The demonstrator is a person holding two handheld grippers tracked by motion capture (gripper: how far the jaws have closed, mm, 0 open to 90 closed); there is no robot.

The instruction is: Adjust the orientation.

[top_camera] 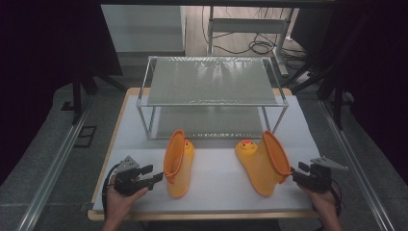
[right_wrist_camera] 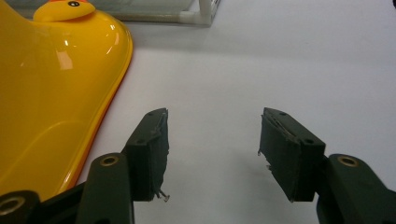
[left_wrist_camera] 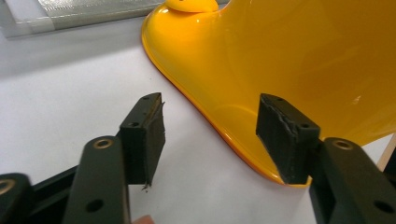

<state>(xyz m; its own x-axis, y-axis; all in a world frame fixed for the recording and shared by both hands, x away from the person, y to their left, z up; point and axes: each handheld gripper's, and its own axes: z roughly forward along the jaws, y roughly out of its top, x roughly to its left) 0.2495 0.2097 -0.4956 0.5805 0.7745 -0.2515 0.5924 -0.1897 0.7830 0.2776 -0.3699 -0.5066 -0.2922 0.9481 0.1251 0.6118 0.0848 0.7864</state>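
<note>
I am holding my left gripper [top_camera: 155, 175] wide open beside the left boot [top_camera: 178, 162] (gripping nothing). My right gripper [top_camera: 293, 173] is gaping equally empty just beside the right boot [top_camera: 263, 162].

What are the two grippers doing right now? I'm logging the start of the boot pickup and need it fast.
Left gripper: open, holding nothing, beside the left yellow boot.
Right gripper: open, holding nothing, beside the right yellow boot.
</note>
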